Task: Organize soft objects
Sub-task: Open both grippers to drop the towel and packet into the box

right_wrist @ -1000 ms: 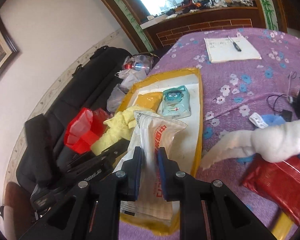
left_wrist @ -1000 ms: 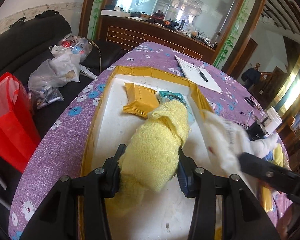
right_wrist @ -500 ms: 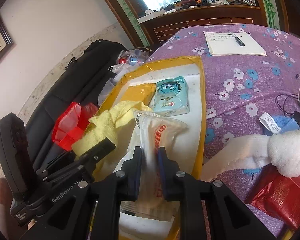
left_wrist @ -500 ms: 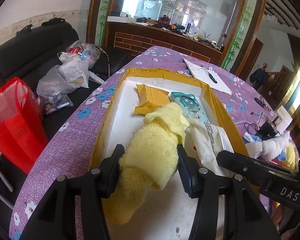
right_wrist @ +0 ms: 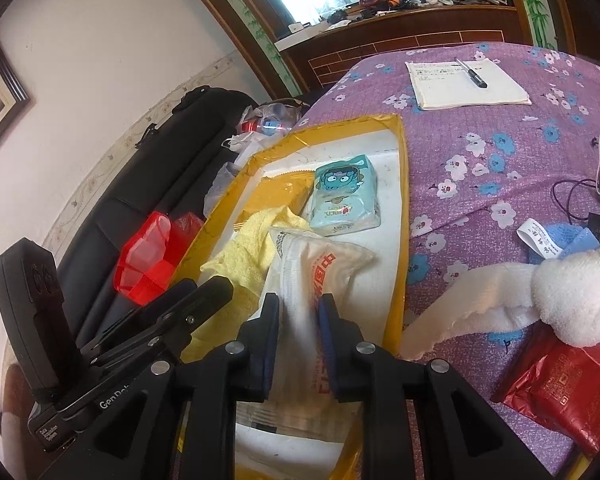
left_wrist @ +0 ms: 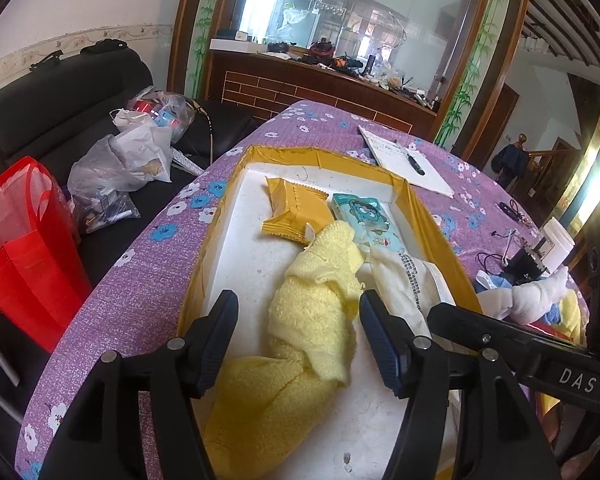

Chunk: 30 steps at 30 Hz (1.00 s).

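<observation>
We see pale yellow towel [left_wrist: 308, 320], white packet [right_wrist: 320, 276] with red print, teal packet [right_wrist: 346, 200] with cartoon face, mustard-yellow wrapper [left_wrist: 296, 210]. Tray [left_wrist: 428, 220] has yellow rim, white floor. Tablecloth [right_wrist: 480, 160] is purple with blue and white flowers. Red bag [left_wrist: 24, 248] beside black sofa [left_wrist: 52, 120].

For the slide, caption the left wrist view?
Left hand-held gripper opens off the yellow towel lying in the yellow-rimmed tray.

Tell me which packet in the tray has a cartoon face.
The pale blue packet, at the tray's far end beside the plain yellow packet; the white packet shows red lettering only.
</observation>
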{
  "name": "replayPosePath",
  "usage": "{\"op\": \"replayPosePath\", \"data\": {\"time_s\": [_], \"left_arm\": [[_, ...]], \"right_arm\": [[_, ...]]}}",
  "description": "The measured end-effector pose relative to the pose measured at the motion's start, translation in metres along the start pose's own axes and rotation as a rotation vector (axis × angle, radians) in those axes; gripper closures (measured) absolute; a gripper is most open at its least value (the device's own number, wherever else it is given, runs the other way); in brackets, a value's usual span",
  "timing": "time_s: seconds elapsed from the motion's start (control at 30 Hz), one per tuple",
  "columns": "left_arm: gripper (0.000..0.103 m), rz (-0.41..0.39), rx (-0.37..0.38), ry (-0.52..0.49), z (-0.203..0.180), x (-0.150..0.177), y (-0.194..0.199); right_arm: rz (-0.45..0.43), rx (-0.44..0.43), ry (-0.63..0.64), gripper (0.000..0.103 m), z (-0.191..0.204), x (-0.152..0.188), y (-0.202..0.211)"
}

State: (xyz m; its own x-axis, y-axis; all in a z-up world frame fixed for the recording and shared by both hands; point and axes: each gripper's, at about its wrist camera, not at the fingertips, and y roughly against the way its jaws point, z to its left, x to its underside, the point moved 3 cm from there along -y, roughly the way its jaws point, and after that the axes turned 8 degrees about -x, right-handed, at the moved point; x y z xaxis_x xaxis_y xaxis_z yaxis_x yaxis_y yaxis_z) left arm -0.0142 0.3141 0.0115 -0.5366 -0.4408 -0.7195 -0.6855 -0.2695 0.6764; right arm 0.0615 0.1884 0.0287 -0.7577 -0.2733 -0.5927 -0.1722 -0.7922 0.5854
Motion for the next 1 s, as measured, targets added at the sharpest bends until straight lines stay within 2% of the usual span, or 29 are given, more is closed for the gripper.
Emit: {"op": "replayPosePath", "data": {"time_s": [0.23, 0.4, 0.47, 0.53, 0.6, 0.83, 1.0], "left_arm": [[0.040, -0.029, 0.027, 0.017, 0.000, -0.002, 0.005], [0.039, -0.059, 0.057, 0.031, 0.001, -0.004, 0.011], [0.039, -0.073, 0.063, 0.029, 0.000, -0.004, 0.014], [0.039, -0.085, 0.068, 0.017, -0.004, -0.005, 0.016], [0.039, -0.098, 0.068, 0.005, -0.006, -0.005, 0.019], [0.038, -0.091, 0.057, -0.055, -0.021, 0.000, 0.021], [0.036, -0.075, 0.090, -0.082, -0.037, 0.011, 0.030]], "right_arm": [[-0.024, -0.020, -0.018, 0.079, 0.003, -0.002, 0.013], [-0.050, -0.066, -0.053, 0.079, 0.009, 0.000, 0.042], [-0.070, -0.075, -0.050, 0.076, 0.012, 0.003, 0.059], [-0.093, -0.078, -0.046, 0.065, 0.012, 0.010, 0.079], [-0.109, -0.075, -0.051, 0.061, 0.008, 0.017, 0.094], [-0.112, -0.042, -0.097, 0.061, -0.021, 0.045, 0.127], [-0.114, -0.033, -0.117, 0.061, -0.034, 0.054, 0.138]]}}
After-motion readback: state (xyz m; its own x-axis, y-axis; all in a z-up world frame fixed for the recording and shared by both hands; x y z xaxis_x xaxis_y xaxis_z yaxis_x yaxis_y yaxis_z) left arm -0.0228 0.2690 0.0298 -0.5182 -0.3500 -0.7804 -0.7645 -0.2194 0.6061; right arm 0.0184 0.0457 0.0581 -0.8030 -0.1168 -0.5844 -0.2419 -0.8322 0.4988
